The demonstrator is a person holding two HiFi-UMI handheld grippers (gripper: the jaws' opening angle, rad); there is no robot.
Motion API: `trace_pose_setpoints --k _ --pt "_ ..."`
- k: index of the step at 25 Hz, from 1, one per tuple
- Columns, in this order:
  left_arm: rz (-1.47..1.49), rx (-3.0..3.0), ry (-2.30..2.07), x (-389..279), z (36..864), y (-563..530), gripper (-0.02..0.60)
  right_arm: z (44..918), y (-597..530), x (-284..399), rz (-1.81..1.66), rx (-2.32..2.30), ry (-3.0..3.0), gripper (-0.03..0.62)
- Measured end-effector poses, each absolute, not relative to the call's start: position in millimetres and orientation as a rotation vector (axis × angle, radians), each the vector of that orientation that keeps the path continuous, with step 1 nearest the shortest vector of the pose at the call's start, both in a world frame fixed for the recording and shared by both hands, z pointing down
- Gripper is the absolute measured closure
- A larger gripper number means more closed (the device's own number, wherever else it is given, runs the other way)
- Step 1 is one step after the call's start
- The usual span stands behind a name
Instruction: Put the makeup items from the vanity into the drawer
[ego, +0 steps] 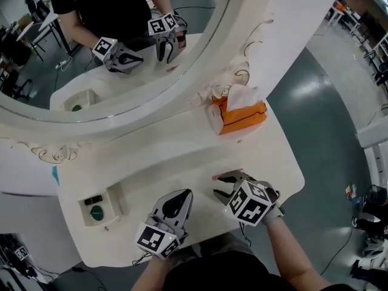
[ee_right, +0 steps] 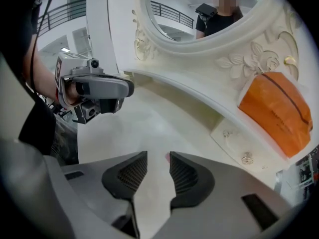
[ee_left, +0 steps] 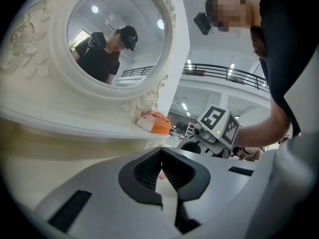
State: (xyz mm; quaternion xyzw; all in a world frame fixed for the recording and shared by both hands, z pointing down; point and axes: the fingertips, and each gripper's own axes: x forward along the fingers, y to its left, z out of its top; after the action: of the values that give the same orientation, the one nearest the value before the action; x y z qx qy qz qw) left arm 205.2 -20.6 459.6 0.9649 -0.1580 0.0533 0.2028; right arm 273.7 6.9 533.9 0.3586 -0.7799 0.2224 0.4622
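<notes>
Starting at the left, a small white box [ego: 96,210] with a round green part sits on the white tabletop [ego: 163,153]; what it is cannot be made out. The mirror [ego: 121,47] above is cut off by the frame's top and left edges.

The left gripper [ego: 183,194] lies low over the near edge of the tabletop. In the left gripper view its jaws meet at the tips, leaving only a thin slit lower down. A pink speck shows in that slit, but whether it is pinched there or lies beyond cannot be told.

Just right of it, a small pink item [ego: 219,176] rests on the tabletop. It is mostly covered by the right gripper [ego: 222,185], so its shape and kind stay unclear. The right gripper view shows only a sliver of it [ee_right: 167,157], past the tip of one jaw. That gripper's jaws stand well apart, with bare tabletop in the gap. The pads press on nothing, and the pink item sits right at their tips.

Farther right and back, an orange tissue box [ego: 242,115] stands against the mirror's frame, a white tissue sticking up from it.
</notes>
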Motion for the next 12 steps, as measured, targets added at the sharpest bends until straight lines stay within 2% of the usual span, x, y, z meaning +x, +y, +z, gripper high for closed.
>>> trace_pose_setpoints --k 12 --pt "0.148 2.678 -0.524 214.5 461.1 -24.0 0.566 557.8 3.9 311.1 0.525 0.805 -1.826 0.436"
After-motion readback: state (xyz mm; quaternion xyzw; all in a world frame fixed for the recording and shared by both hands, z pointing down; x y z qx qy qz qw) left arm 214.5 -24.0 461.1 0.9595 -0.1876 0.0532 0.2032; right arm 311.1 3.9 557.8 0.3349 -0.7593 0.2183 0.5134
